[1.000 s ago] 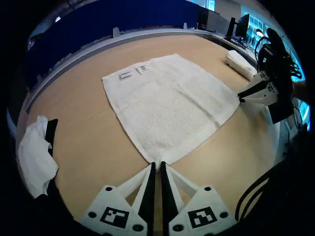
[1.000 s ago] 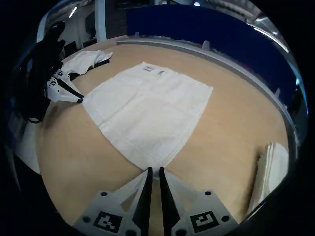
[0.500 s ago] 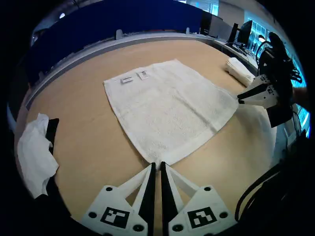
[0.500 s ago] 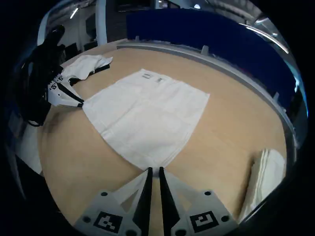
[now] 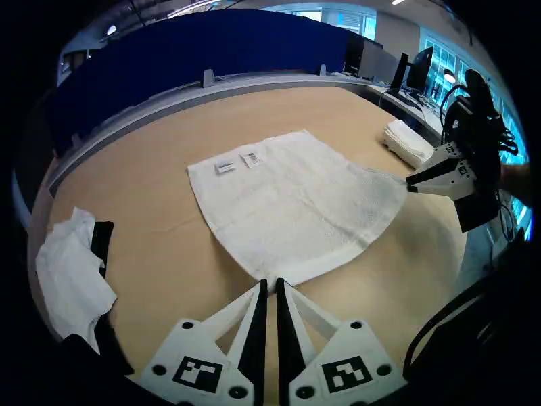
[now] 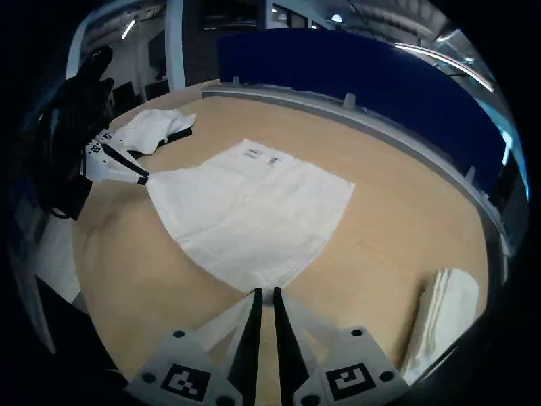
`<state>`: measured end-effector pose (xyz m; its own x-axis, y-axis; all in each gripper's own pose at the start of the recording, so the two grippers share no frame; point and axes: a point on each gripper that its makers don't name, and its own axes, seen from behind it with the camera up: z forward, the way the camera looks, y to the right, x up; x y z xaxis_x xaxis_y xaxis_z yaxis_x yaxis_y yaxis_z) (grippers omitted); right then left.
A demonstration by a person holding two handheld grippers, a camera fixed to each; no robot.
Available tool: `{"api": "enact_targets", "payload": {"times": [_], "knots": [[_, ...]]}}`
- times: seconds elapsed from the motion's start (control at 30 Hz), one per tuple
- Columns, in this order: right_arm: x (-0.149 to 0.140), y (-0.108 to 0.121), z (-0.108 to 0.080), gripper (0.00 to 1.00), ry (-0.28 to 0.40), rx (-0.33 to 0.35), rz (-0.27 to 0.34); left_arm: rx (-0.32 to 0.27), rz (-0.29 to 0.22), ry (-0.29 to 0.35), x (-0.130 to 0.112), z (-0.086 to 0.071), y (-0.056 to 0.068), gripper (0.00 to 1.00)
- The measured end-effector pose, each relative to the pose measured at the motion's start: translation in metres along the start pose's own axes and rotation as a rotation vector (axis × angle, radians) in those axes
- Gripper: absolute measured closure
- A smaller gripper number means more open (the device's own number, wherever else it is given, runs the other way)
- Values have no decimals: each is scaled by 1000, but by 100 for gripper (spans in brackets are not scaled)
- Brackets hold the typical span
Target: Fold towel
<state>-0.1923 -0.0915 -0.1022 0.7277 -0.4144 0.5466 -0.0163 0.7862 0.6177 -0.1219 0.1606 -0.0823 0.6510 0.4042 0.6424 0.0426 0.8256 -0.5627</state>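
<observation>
A white towel (image 5: 297, 196) with two small labels at its far edge lies spread on the wooden table (image 5: 162, 223). My left gripper (image 5: 270, 287) is shut on the towel's near corner, which is raised off the table. In the right gripper view the same towel (image 6: 250, 206) spreads ahead, and my right gripper (image 6: 264, 294) is shut on its other near corner. Each view also has the opposite gripper farther off: the right gripper (image 5: 410, 188) at the towel's right corner, the left gripper (image 6: 143, 179) at its left corner. The near edge hangs lifted between them.
A stack of folded white towels (image 5: 409, 141) sits at the table's right side, seen also as the stack (image 6: 446, 318). A crumpled white cloth over something dark (image 5: 71, 277) lies at the left, the same cloth (image 6: 154, 127) far off. A blue partition (image 5: 203, 47) backs the table.
Both grippers have risen and pulled the towel's near corners up and toward the far edge; the towel now looks smaller and its near edge is off the table.
</observation>
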Motion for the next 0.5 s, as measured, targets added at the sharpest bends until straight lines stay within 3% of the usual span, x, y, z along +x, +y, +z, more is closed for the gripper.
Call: {"api": "enact_targets", "payload": {"times": [0.5], "knots": [[20, -6, -31, 88, 34, 10, -3, -18, -27, 8, 1, -24, 11, 91]]}}
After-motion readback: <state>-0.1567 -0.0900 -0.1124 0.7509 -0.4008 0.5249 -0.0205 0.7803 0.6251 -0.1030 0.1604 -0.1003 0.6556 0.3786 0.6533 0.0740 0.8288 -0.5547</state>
